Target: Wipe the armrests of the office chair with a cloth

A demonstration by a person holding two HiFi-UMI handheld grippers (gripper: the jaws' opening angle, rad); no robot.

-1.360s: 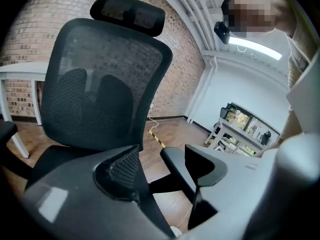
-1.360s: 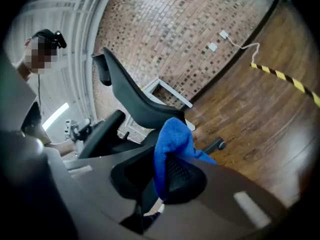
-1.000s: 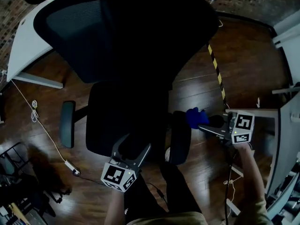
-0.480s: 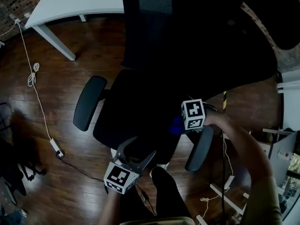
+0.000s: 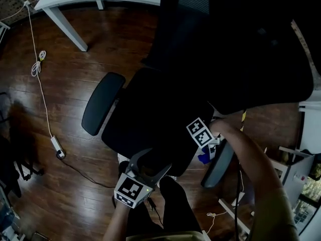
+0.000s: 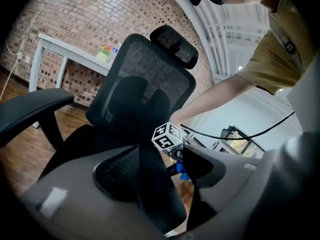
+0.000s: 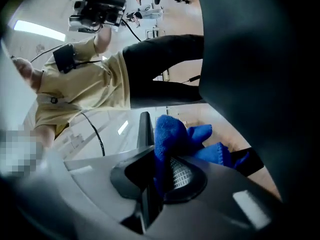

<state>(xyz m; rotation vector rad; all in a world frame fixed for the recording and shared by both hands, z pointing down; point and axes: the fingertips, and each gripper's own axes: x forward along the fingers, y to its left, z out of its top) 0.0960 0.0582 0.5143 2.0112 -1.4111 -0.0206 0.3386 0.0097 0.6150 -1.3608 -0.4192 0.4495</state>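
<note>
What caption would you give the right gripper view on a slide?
The right gripper, shut on a blue cloth, held close beside the dark office chair.

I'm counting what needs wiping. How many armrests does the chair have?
2. One armrest is left of the seat; the other armrest is right of it, by the blue cloth.

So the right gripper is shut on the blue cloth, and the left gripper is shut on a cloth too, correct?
Not quite. The right gripper is shut on the blue cloth, but the left gripper holds nothing. The left gripper view shows its jaws apart, with only the chair and the other gripper beyond them.
</note>
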